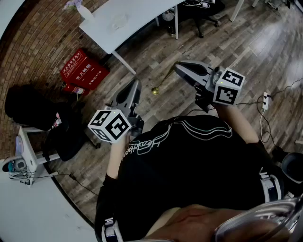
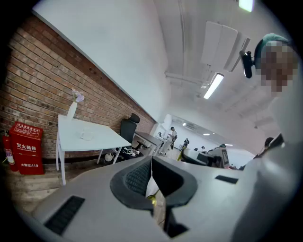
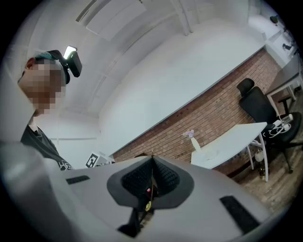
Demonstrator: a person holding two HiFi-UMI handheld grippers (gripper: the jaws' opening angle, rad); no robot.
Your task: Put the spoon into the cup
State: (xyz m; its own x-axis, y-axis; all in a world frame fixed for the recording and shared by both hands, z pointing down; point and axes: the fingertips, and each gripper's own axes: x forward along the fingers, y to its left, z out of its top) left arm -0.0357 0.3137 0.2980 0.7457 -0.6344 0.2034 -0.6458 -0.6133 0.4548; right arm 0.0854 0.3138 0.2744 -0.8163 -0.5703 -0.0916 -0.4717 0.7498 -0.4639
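My right claw (image 1: pixel 178 68) clamps the spoon (image 1: pixel 160 85) by its handle end, my left claw (image 1: pixel 137 84) is closed empty, the cup (image 1: pixel 119 20) stands well apart on the white table (image 1: pixel 144 13): so thin a hold may slip in transit

The person wore a black shirt (image 1: pixel 189 160) with white line print; the grey left gripper (image 1: pixel 135 86) and right gripper (image 1: pixel 180 67) each bore a black-and-white marker cube (image 1: pixel 110 125)
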